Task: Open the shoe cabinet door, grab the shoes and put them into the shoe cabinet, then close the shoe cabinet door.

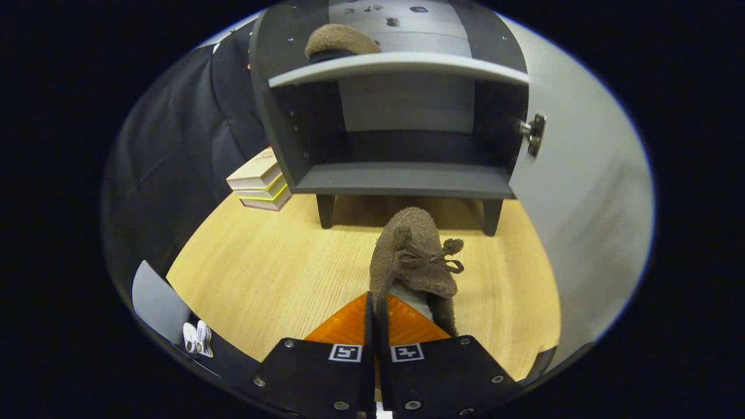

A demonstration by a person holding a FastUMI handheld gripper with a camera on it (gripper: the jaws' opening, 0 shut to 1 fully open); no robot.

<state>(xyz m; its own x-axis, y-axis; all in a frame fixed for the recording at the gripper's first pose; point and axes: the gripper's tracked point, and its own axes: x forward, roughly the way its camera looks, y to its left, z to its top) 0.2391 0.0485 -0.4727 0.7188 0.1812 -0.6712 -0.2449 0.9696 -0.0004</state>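
Gripper (375,308) closed on brown slipper's (414,256) edge, frame centre. Second slipper (340,39) seen on open shoe cabinet's (401,180) upper shelf, frame top.

Brown fuzzy shoe (414,256) with bow, toe toward open dark shoe cabinet (401,177), second shoe (340,42) on upper shelf

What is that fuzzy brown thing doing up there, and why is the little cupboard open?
A person is using a hand-held gripper to put shoes away. Its orange fingers are pinched shut on the edge of a fuzzy brown slipper with a bow, holding it above the wooden floor in front of the dark grey shoe cabinet. The cabinet's pale door is swung open to one side. A matching brown slipper already sits on the upper shelf. The lower compartment straight ahead looks empty.
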